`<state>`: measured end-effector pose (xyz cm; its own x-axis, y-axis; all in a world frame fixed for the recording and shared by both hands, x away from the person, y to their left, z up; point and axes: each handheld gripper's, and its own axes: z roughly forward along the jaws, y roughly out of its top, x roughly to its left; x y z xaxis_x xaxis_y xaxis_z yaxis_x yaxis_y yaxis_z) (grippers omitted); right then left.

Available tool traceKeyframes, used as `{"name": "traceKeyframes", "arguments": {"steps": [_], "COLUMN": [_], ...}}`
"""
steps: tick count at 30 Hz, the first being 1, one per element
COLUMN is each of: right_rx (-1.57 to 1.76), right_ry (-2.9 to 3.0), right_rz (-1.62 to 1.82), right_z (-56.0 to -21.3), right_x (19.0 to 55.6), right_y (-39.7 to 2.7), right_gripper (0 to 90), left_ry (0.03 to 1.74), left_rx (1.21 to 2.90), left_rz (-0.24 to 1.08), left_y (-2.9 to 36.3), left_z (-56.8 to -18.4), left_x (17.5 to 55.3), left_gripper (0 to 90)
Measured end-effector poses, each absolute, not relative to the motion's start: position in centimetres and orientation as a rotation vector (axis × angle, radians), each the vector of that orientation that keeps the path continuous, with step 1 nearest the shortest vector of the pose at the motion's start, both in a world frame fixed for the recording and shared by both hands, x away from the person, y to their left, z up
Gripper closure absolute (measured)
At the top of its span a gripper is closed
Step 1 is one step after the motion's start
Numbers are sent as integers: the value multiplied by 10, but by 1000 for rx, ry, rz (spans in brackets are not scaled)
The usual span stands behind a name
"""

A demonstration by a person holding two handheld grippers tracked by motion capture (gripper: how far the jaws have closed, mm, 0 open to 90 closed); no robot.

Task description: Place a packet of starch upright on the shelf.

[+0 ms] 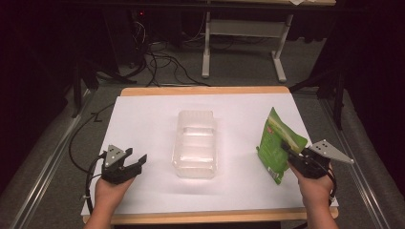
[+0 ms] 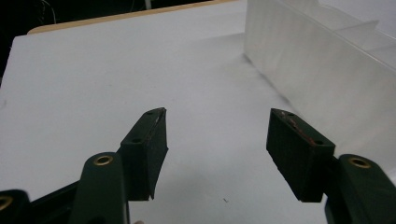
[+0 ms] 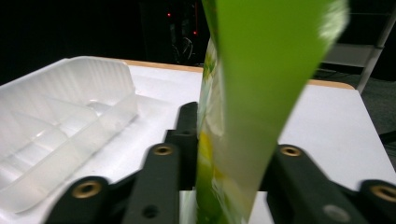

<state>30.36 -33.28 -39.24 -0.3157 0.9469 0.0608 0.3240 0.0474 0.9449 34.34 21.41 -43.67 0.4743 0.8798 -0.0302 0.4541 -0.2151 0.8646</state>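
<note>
While upright, green pouch | clamped in right gripper | beside clear tray

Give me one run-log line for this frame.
right gripper: shut on green pouch, held upright | left gripper: open, nothing between jaws, on the table | clear tray: mid-table, nothing inside

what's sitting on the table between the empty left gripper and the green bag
The clear tray lies between the left gripper and the green bag, as the high view shows. The rest of that stretch is bare white tabletop.
</note>
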Motion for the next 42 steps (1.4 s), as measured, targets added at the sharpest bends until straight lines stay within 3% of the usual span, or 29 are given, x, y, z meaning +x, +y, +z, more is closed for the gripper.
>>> {"name": "traceKeyframes", "arguments": {"steps": [6,29,42], "right_rx": [1280,1129,1067], "right_ry": [1724,1733,1764], "right_rz": [1258,1345,1422], "right_z": [-391,-370,-354], "right_x": [305,302,317], "right_y": [-330,-316,-290], "right_gripper": [895,900,900], "left_ry": [1123,1094,1072], "left_rx": [1844,1836,1840], "left_rz": [609,617,606], "left_y": [215,213,208], "left_z": [-437,-436,-435], "left_x": [344,342,339], "left_gripper": [388,385,381]}}
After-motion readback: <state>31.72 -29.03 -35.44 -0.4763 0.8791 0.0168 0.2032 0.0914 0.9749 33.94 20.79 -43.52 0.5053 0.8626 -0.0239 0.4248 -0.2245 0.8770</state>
